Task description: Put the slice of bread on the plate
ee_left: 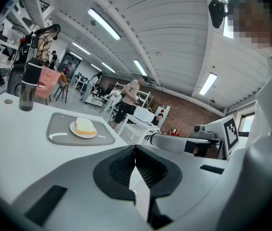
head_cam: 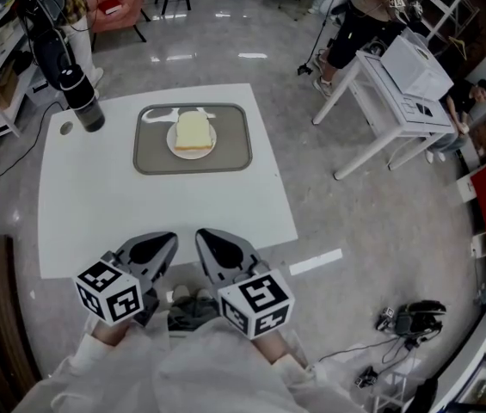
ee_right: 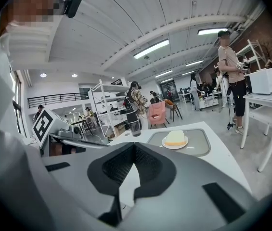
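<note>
A pale slice of bread (head_cam: 193,130) (ee_left: 85,125) (ee_right: 175,137) lies on a small white plate (head_cam: 177,148) (ee_left: 74,131) (ee_right: 166,144), which stands on a grey tray (head_cam: 153,153) at the far middle of the white table (head_cam: 105,222). My left gripper (head_cam: 158,249) (ee_left: 136,150) and right gripper (head_cam: 211,243) (ee_right: 135,148) are held side by side off the table's near edge, well short of the tray. Both are shut with nothing between their jaws.
A dark bottle (head_cam: 84,106) (ee_left: 26,94) (ee_right: 135,126) stands at the table's far left corner. A second white table (head_cam: 395,101) stands to the right with a white box (head_cam: 415,67) on it. People stand and sit beyond. Cables lie on the floor at lower right (head_cam: 397,325).
</note>
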Available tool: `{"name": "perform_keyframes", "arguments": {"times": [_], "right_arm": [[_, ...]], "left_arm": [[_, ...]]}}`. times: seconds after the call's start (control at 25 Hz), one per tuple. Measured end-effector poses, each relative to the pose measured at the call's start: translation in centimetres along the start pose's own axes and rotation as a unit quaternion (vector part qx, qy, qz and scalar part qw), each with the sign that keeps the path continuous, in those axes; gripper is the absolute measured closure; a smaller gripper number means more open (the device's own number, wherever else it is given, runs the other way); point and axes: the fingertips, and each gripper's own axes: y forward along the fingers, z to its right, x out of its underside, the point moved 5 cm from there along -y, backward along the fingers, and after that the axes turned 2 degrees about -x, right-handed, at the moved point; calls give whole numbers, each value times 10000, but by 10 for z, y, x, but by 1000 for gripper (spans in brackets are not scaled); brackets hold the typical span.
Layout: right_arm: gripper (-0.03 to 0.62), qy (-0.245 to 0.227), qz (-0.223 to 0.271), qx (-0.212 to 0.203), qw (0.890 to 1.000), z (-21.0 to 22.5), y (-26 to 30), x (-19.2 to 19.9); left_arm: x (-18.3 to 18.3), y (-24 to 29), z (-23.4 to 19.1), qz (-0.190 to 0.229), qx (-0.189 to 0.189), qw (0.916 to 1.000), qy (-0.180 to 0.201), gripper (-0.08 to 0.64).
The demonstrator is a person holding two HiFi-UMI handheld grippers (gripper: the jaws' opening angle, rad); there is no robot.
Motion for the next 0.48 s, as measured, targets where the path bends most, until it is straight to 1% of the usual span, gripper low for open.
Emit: {"name": "perform_keyframes", "arguments": {"times": [0.48], "right_arm": [[578, -14, -63, -49, 10000, -1, -2, 2]], "left_arm": [[6, -2, 3, -3, -24, 9999, -117, 551]]}}
